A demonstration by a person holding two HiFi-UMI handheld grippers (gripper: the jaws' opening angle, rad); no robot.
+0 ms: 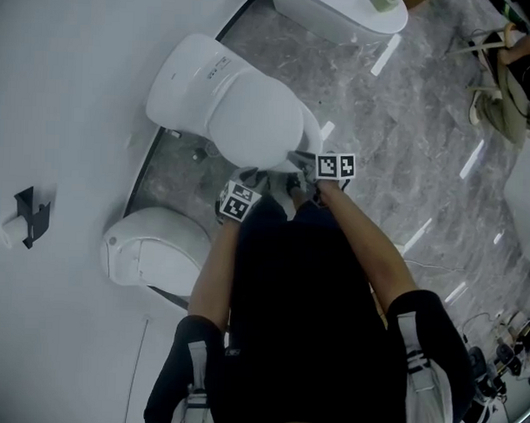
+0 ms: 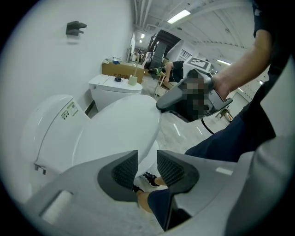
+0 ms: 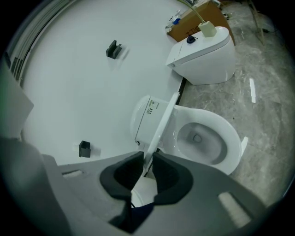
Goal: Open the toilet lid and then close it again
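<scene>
Right gripper [image 1: 303, 162], seen from the head view, reaches the near rim of the toilet lid [image 1: 255, 119], which is lifted off the bowl and leans back toward the tank [image 1: 187, 78] by the wall. The left gripper [image 1: 253, 182] sits just beside it, lower and nearer the person's legs. From the left gripper view, the left gripper [image 2: 146, 159] has its jaws only narrowly apart with nothing clamped. The lid [image 2: 120, 129] lies just ahead and above them, and the right gripper [image 2: 162, 105] bites the lid's free edge on the far side. From the right gripper view, the right gripper [image 3: 146, 161] is closed on that thin edge. The lid [image 3: 161, 126] shows edge-on, its long line running from the jaws up and away to the hinge, and the open bowl [image 3: 203, 138] lies to the right of it. Whichever way the lid goes next, I judge that the move turns on that hinge. It lies straight beyond the right gripper, toward the wall, so the held edge must travel in an arc around it. The right gripper is the one placed to carry it.
</scene>
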